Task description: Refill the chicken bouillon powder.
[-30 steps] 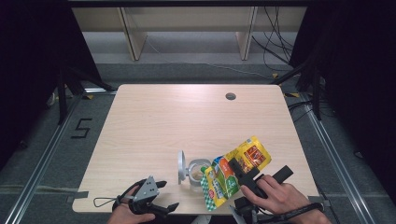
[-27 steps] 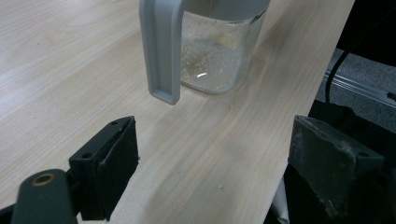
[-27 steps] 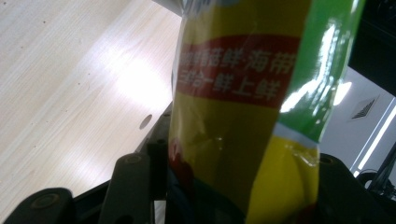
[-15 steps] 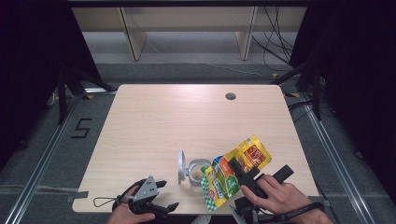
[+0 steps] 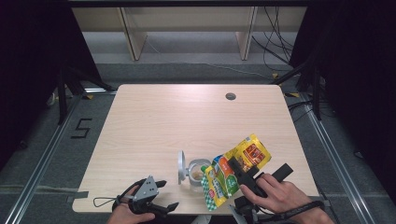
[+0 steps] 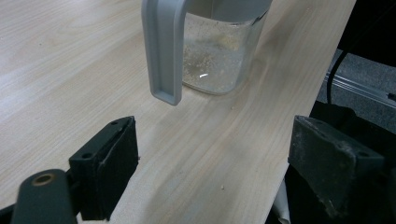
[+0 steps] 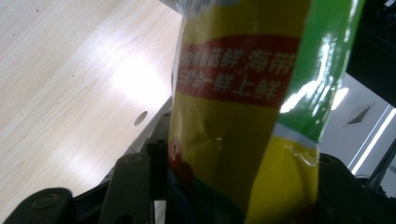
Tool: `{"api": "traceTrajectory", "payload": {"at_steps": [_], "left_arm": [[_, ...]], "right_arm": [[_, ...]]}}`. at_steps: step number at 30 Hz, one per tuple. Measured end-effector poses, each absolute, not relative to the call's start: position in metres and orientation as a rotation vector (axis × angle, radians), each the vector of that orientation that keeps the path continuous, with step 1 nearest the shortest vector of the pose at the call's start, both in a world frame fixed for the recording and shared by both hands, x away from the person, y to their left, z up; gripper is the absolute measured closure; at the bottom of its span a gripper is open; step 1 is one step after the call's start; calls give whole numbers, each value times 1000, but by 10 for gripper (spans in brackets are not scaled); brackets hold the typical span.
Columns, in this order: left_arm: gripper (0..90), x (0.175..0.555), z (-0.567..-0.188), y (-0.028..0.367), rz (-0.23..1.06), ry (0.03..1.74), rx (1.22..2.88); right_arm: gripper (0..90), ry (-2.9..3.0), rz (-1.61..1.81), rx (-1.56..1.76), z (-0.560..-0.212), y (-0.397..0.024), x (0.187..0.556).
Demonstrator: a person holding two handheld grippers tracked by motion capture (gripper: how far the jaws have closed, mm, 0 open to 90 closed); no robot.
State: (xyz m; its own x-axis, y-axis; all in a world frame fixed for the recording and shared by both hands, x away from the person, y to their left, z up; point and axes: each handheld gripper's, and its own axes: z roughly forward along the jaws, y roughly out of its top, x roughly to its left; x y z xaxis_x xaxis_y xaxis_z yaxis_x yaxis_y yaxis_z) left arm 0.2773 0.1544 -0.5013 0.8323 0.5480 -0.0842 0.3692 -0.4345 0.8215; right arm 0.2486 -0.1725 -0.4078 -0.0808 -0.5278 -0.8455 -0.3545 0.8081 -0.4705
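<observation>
A small clear jar (image 5: 196,175) stands near the table's front edge, its grey flip lid (image 5: 180,166) swung open to the left. In the left gripper view the jar (image 6: 219,56) holds a thin layer of pale powder behind the hanging lid (image 6: 163,46). My right gripper (image 5: 237,169) is shut on a yellow and green snack bag (image 5: 247,153), which leans over the jar from the right. The bag (image 7: 243,116) rises between the jaws of the right gripper (image 7: 233,198). My left gripper (image 5: 166,194) rests open at the front edge, left of the jar. Nothing lies between the pads of the left gripper (image 6: 219,168).
The wooden table (image 5: 187,121) has a round cable hole (image 5: 230,96) at the back right. Its front edge runs close beside the left gripper's right jaw. Shelf legs and cables stand on the floor behind the table.
</observation>
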Motion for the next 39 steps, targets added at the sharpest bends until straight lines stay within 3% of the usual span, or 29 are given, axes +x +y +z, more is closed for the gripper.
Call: {"api": "traceTrajectory", "payload": {"at_steps": [4, 5, 9, 39], "left_arm": [[154, 279, -501, 155, 262, 641, 2082], [153, 278, -501, 155, 263, 644, 2081], [153, 278, -501, 155, 249, 656, 2076], [153, 278, -501, 156, 269, 671, 2080]], "right_arm": [[546, 1706, -161, -625, -411, -175, 246], [546, 1624, -211, -902, -401, -165, 254], [546, 1622, -222, -933, -401, -164, 254], [557, 1613, -219, -914, -401, -166, 251]]}}
